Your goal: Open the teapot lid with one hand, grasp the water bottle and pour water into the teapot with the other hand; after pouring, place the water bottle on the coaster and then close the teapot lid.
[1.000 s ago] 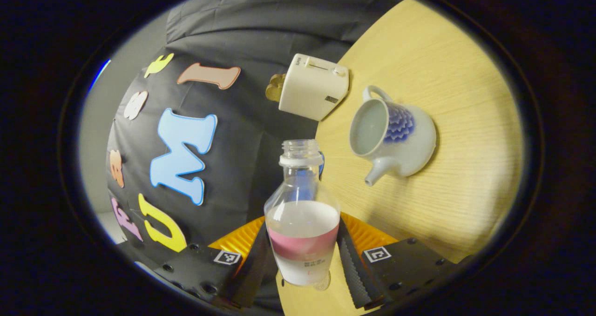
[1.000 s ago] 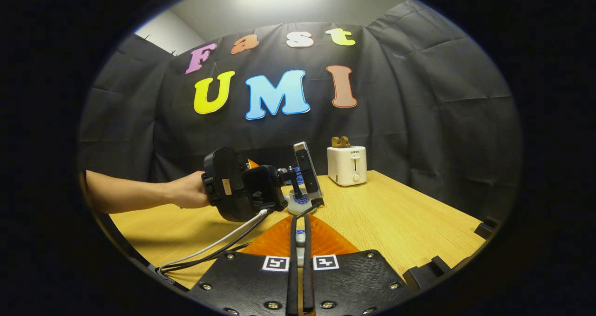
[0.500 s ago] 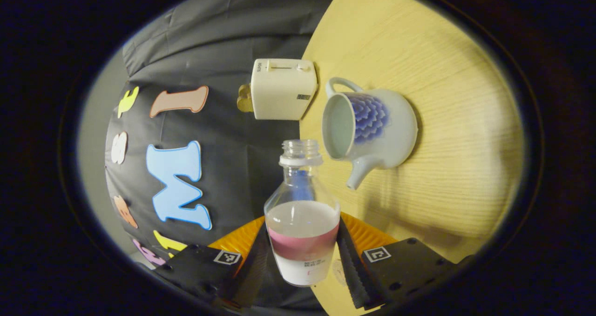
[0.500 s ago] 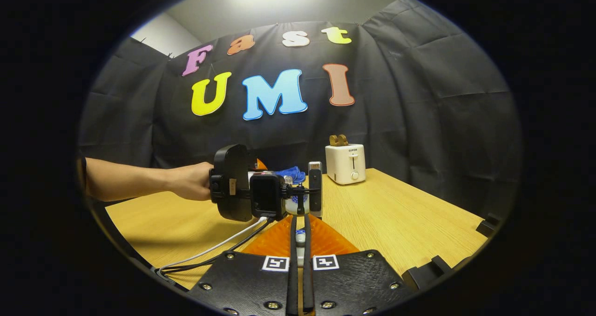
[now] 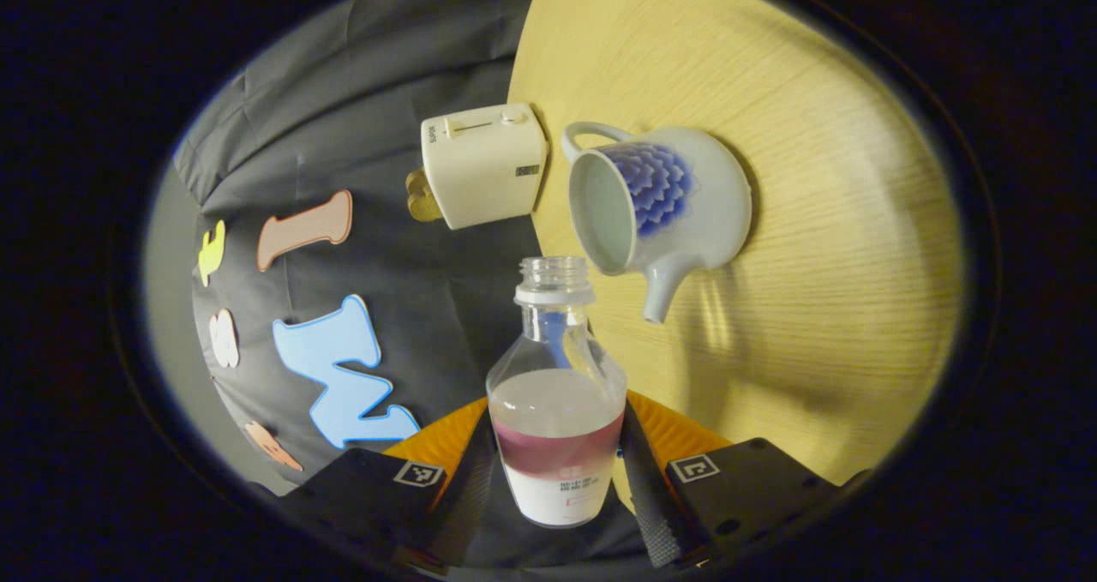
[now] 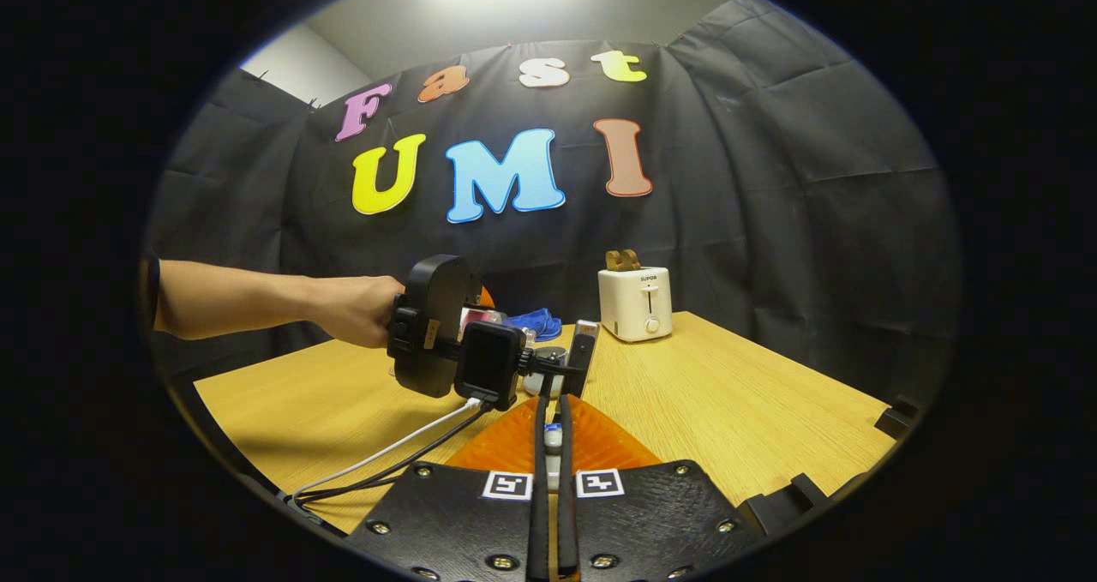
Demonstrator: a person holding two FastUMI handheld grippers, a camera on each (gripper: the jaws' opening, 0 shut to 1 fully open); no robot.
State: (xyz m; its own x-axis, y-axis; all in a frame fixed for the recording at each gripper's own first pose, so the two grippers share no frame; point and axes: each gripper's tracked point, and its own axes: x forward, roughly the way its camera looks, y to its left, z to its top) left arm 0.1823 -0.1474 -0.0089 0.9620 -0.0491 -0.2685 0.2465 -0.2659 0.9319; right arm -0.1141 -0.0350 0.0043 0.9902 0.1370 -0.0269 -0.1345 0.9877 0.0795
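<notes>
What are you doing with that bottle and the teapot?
A person is using two tongs. The left tongs are squeezing a water bottle with no cap, tipped over toward the open teapot on the wooden table. No water is coming out yet. The right tongs are closed on something small, probably the teapot lid. A toaster stands at the back.

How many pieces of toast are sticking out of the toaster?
2, side by side in the top of the toaster at the table's far edge, by the black cloth wall; seen small, so more could be hidden.
</notes>
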